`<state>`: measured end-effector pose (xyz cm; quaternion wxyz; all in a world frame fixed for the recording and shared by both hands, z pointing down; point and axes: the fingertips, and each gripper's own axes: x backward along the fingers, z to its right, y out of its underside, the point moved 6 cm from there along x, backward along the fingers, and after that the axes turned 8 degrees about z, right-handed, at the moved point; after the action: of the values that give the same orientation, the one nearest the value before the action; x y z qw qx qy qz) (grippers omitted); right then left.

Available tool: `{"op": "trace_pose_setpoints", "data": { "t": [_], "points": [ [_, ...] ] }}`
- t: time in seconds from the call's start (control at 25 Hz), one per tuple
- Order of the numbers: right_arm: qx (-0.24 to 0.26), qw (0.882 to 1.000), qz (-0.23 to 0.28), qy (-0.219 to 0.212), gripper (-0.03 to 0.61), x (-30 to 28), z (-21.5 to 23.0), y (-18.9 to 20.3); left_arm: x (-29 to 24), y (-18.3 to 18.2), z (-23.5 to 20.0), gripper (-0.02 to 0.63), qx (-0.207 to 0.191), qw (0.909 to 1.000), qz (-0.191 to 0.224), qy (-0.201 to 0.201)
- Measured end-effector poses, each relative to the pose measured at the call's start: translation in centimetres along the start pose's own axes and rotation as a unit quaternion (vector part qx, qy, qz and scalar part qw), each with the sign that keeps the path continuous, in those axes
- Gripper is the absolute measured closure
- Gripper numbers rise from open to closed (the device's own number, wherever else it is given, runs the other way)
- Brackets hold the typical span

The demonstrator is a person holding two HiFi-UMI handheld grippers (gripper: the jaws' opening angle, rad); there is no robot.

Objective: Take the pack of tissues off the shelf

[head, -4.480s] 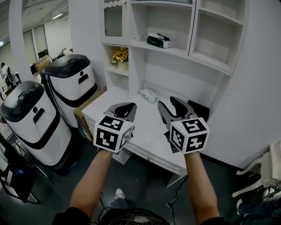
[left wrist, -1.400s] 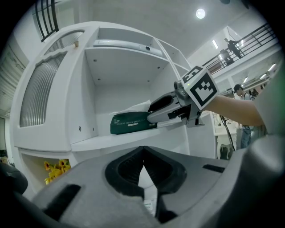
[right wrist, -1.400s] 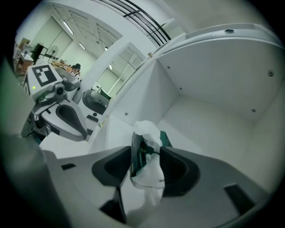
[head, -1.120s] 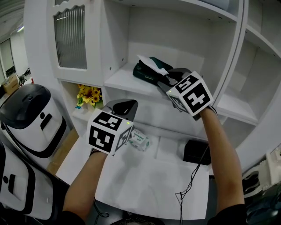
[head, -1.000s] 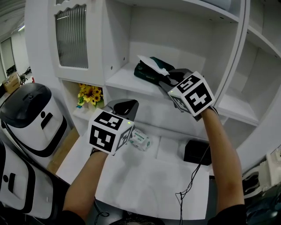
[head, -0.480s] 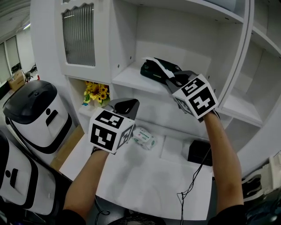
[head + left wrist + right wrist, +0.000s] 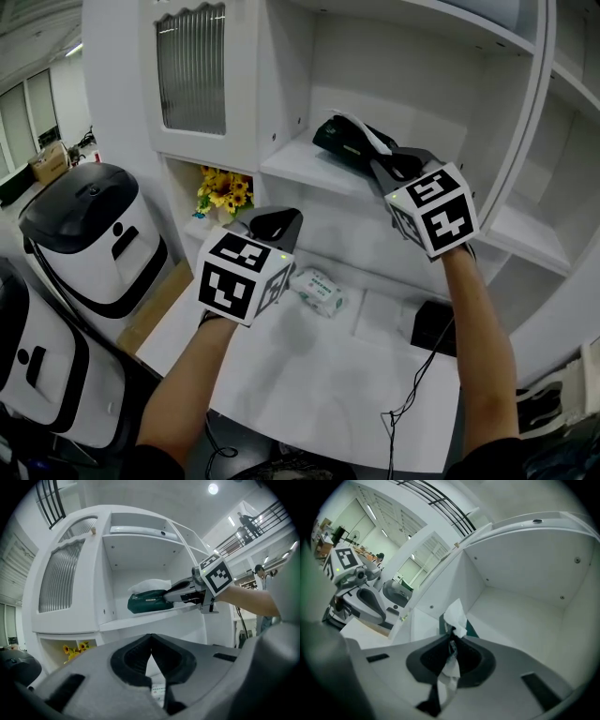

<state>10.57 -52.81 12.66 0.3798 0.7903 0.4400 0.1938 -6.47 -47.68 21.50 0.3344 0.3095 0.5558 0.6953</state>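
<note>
A dark green pack of tissues (image 7: 345,143) with a white sheet sticking out of its top lies on the middle shelf (image 7: 300,169) of a white cabinet. My right gripper (image 7: 383,162) reaches to the pack's right end. Its jaws are closing, and in the right gripper view (image 7: 451,638) the white tissue (image 7: 453,615) is pinched between the pads, with a sliver of green pack (image 7: 471,630) behind. My left gripper (image 7: 275,221) hangs lower, over the desk, shut and empty. In the left gripper view (image 7: 151,640) the pack (image 7: 149,601) and the right gripper (image 7: 185,591) show on the shelf.
A second, pale tissue pack (image 7: 319,289) lies on the white desk (image 7: 281,366) below. Yellow flowers (image 7: 223,190) stand in a low niche, a black box (image 7: 433,328) with a cable sits at the right. Two white-and-black machines (image 7: 94,230) stand on the left.
My right gripper's jaws have closed in on the pack's end and its white tissue. The head view has drifted slightly. The left gripper has barely moved.
</note>
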Motion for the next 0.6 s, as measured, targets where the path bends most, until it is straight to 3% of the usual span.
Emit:
{"op": "trace_pose_setpoints", "data": {
  "t": [0.6],
  "points": [
    [0.004, 0.999, 0.053, -0.006, 0.549, 1.3, -4.4, -4.8, 6.6, -0.4, -2.3, 0.604, -0.004, 0.9986, 0.001, -0.052]
  ]
}}
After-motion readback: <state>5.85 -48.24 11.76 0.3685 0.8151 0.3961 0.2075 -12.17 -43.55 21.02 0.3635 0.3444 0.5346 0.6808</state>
